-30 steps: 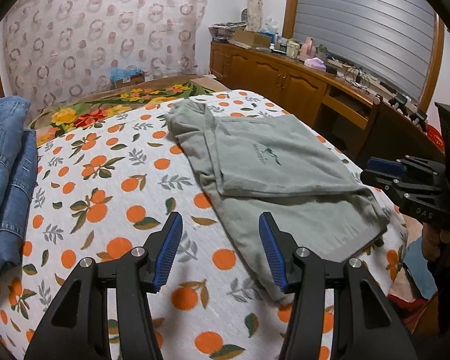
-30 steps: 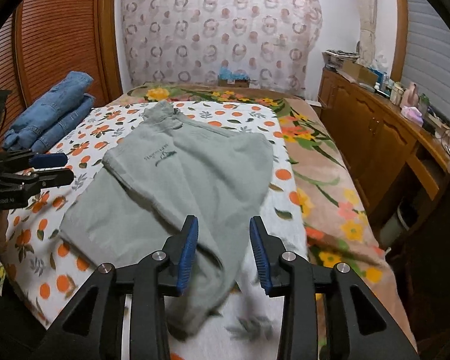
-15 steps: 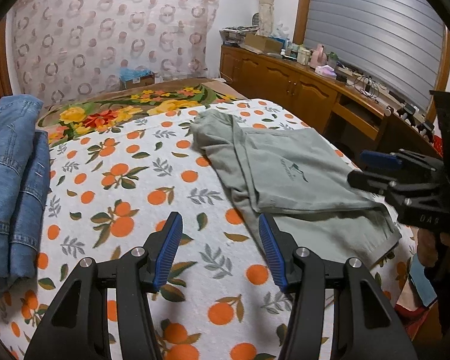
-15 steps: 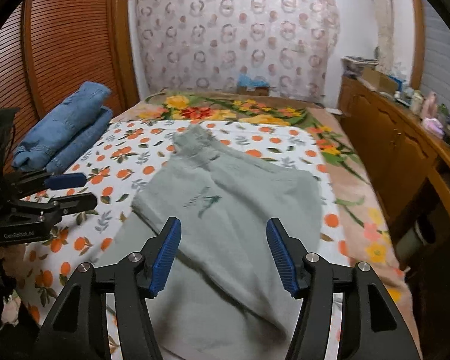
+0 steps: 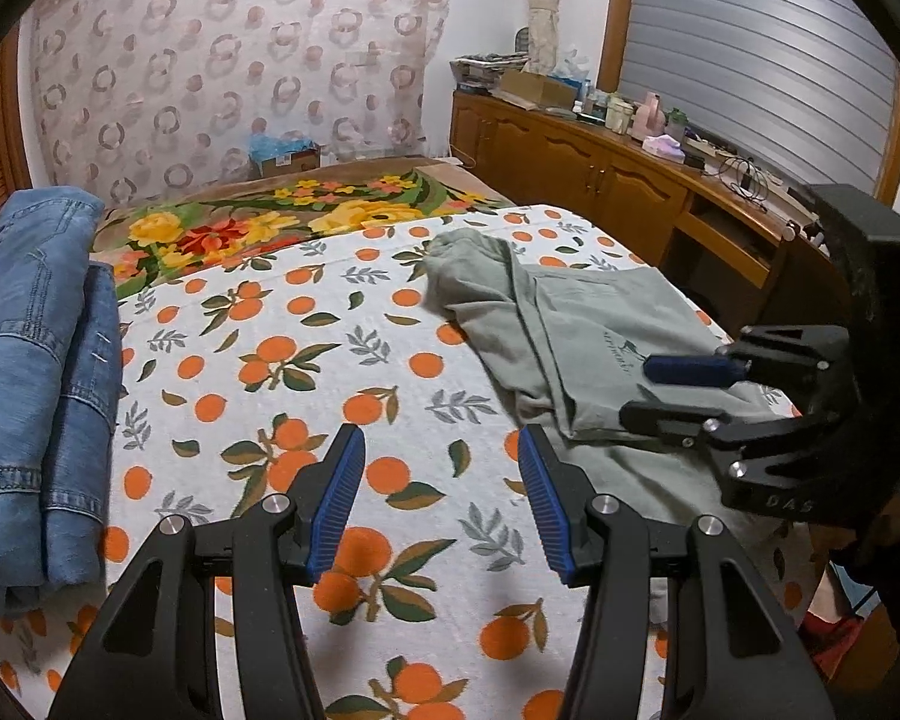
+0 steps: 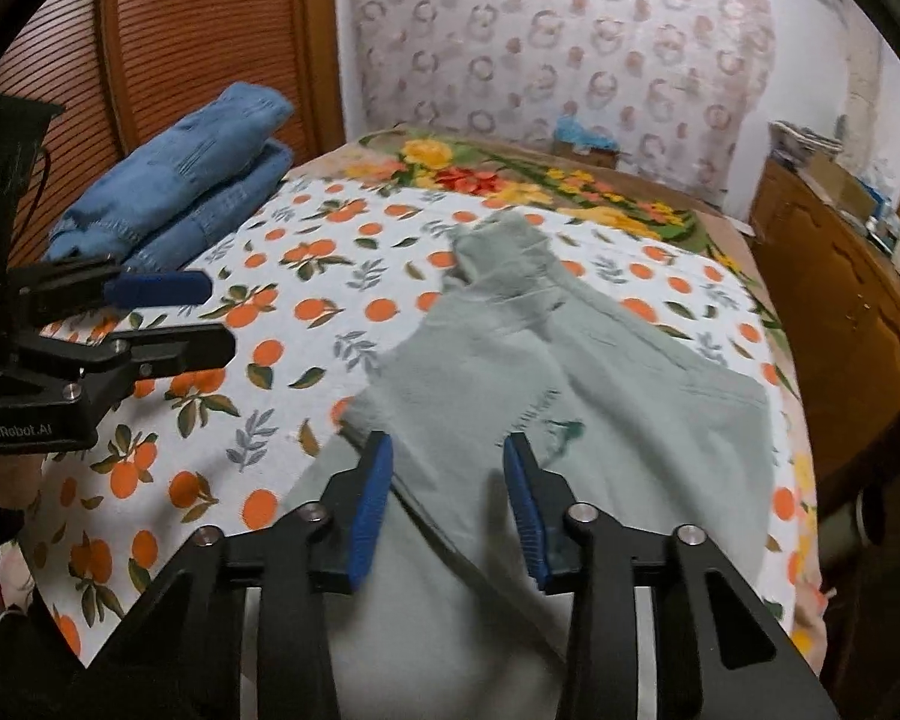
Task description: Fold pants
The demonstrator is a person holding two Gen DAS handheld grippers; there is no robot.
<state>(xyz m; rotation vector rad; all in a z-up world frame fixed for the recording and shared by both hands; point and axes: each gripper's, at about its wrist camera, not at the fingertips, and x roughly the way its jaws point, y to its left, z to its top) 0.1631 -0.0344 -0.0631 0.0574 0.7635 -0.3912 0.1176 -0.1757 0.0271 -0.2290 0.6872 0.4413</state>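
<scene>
Grey-green pants lie folded lengthwise on the right half of the bed, with a small logo facing up. My left gripper hangs open over the orange-print cloth, left of the pants, with nothing between its fingers. It also shows at the left edge of the right wrist view. My right gripper hovers over the near part of the pants. Its jaws are closing, and the fabric lies below the pads without being pinched. From the left wrist view this right gripper sits above the pants' near edge.
Folded blue jeans are stacked at the bed's left side, also seen as jeans near a slatted wooden door. A floral blanket covers the head end. A wooden sideboard with clutter runs along the right.
My left gripper has slid left, off the pants and over the orange-print cloth. My right gripper moved left and further over the pants; its jaws widened, then narrowed again.
</scene>
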